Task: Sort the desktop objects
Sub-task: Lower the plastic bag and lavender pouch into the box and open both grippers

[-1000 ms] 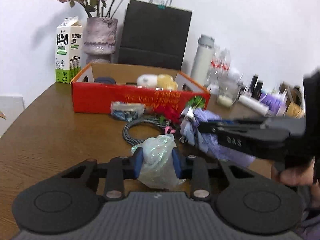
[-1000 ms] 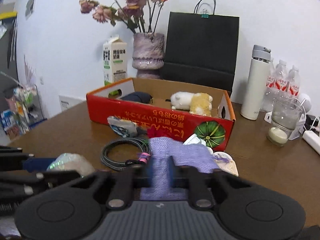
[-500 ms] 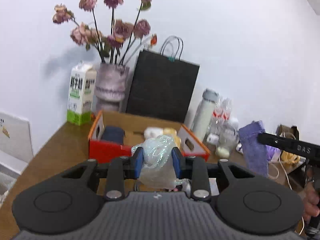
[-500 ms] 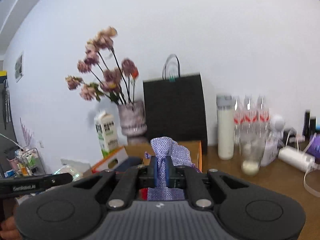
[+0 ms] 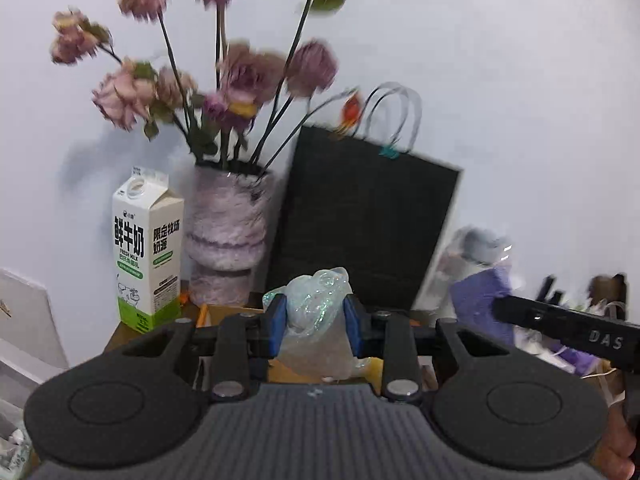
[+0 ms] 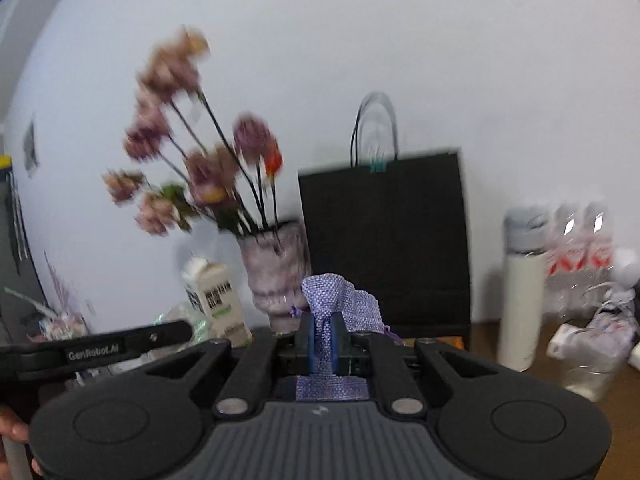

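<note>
The crumpled clear plastic bag (image 5: 316, 312) sits pinched between the blue pads of the left gripper (image 5: 315, 322), its jaws clamped on it; the bag bulges above the pads and hangs below them, where its lower end is cut off by the gripper body. The purple knitted cloth (image 6: 334, 312) is squeezed in the right gripper (image 6: 324, 342), jaws pressed nearly together on a thin fold of it; the top of the cloth flops over above the pads and a strip shows beneath them. Both things are held up in the air, above the table

In the left wrist view the right gripper (image 5: 500, 304) comes in from the right edge as a black bar, with the purple cloth as a blurred lump at its tip. In the right wrist view the left gripper (image 6: 188, 328) reaches in from the left, and only a pale glint of the bag shows beside its tip

Of the cardboard box (image 5: 224, 312), only a sliver of edge peeps out behind the left gripper's linkage; its inside is hidden. Behind stand a milk carton (image 5: 148, 256), a mottled vase (image 5: 228, 240) of pink flowers (image 5: 248, 76) smeared by motion, and a black paper bag (image 5: 364, 220). The white flask (image 6: 524, 292) and the water bottles (image 6: 580, 256) on the wooden table (image 6: 488, 344) are blurred; the clutter at the far right is too smeared to name
</note>
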Action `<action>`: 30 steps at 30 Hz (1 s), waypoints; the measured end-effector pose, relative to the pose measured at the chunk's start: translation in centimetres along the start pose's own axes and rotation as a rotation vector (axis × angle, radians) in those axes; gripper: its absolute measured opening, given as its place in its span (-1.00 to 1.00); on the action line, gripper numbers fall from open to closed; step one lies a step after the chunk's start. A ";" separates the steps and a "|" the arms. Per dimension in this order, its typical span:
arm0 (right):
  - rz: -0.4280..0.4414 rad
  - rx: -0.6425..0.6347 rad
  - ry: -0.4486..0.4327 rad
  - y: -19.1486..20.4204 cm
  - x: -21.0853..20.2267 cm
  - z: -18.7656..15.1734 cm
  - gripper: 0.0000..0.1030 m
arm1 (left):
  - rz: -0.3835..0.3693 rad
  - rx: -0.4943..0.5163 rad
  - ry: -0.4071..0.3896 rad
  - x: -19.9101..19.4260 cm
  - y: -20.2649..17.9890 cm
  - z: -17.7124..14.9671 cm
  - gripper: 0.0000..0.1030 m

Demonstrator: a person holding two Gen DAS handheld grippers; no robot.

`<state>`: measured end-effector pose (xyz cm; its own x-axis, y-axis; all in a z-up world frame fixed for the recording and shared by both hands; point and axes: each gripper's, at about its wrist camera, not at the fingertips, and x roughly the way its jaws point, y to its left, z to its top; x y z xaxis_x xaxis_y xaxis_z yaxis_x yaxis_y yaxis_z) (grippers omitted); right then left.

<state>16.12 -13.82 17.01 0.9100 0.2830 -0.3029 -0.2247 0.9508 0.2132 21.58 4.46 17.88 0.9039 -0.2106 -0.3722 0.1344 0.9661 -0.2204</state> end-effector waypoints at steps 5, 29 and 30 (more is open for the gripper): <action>0.009 0.065 0.170 -0.1 10.5 -0.7 -0.87 | 0.088 -0.026 0.139 7.6 2.5 -1.1 -0.40; -0.170 0.068 0.458 -1.0 17.0 0.6 0.22 | 0.234 0.014 0.296 9.0 2.5 1.7 0.79; -0.192 0.038 0.458 -1.0 16.1 0.8 0.29 | 0.239 0.006 0.298 8.3 2.4 1.9 0.83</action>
<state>31.27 -10.37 12.69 0.6852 0.1372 -0.7153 -0.0468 0.9884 0.1448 30.20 5.29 15.98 0.7526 -0.0120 -0.6583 -0.0631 0.9939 -0.0903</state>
